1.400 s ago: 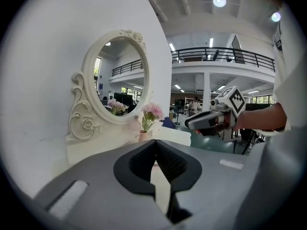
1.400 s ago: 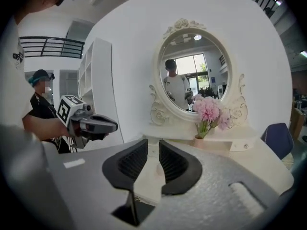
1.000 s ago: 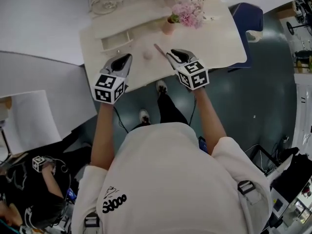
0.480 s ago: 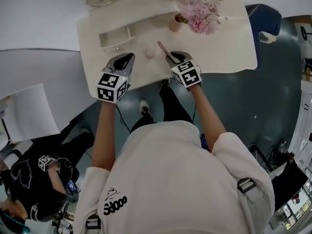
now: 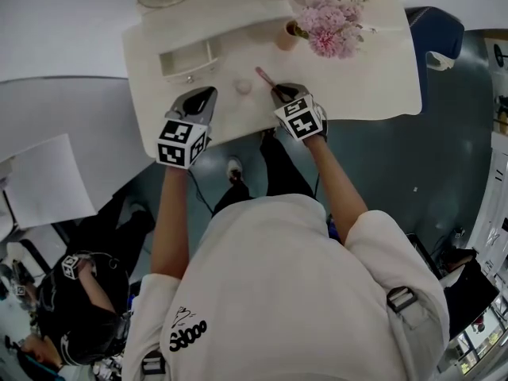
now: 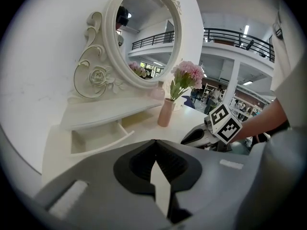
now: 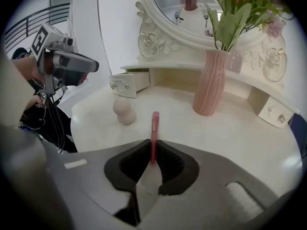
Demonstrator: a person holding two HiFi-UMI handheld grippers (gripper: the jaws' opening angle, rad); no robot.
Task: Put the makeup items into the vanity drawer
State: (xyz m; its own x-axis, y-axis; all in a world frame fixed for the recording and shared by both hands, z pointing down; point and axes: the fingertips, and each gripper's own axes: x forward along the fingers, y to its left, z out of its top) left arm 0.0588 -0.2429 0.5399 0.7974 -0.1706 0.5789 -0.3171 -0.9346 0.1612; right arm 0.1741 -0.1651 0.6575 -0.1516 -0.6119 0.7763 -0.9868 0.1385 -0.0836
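Pinching pink makeup stick (image 7: 154, 126): right gripper (image 7: 152, 147) jaws tight on its near end. Stick points straight ahead. Open drawer (image 7: 129, 83) sits ahead, off to left. Left gripper (image 6: 154, 150) jaws together, nothing inside, nearer drawer.

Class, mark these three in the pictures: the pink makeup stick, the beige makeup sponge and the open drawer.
pink makeup stick (image 7: 154, 128), right gripper view, on its shaft.
beige makeup sponge (image 7: 124, 113), right gripper view, on its rounded body.
open drawer (image 7: 122, 84), right gripper view, on its front panel.
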